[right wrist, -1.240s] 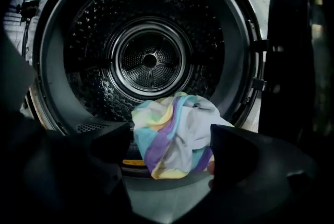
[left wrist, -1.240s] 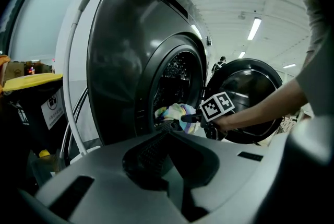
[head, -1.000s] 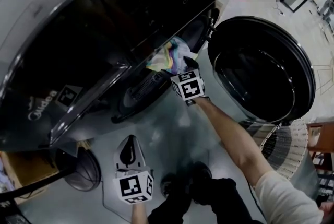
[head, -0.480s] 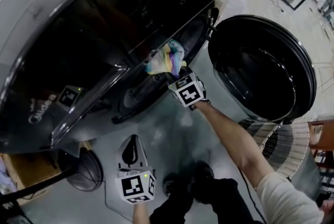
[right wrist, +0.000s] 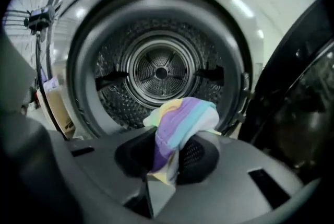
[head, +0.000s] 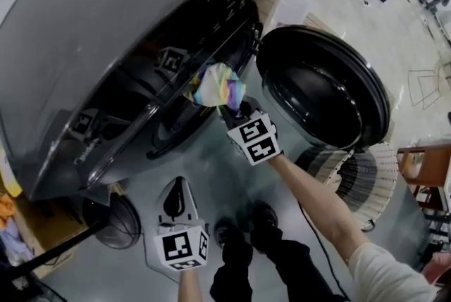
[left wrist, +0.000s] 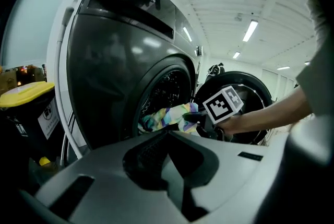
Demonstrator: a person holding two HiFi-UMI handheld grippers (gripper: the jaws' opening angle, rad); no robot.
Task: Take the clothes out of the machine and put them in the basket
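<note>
A pastel striped cloth (head: 218, 86) hangs bunched from my right gripper (head: 229, 109) just outside the washing machine's (head: 134, 47) round opening. The jaws have just been closing and are shut on the cloth. In the right gripper view the cloth (right wrist: 180, 118) drapes over the right gripper (right wrist: 164, 165), with the empty steel drum (right wrist: 160, 72) behind it. The left gripper view also shows this cloth (left wrist: 167, 116). My left gripper (head: 176, 189) hangs low near the floor, shut and holding nothing. A white slatted basket (head: 359, 177) stands to the right, under the open door (head: 324, 89).
The round door swings out to the right of the opening. The person's shoes (head: 246, 227) are on the grey floor below. A yellow-lidded bin (left wrist: 23, 95) stands left of the machine. An orange piece of furniture (head: 426, 167) sits at the right edge.
My right gripper has drawn back from the opening and risen with the cloth in its jaws. My left gripper has lifted a little.
</note>
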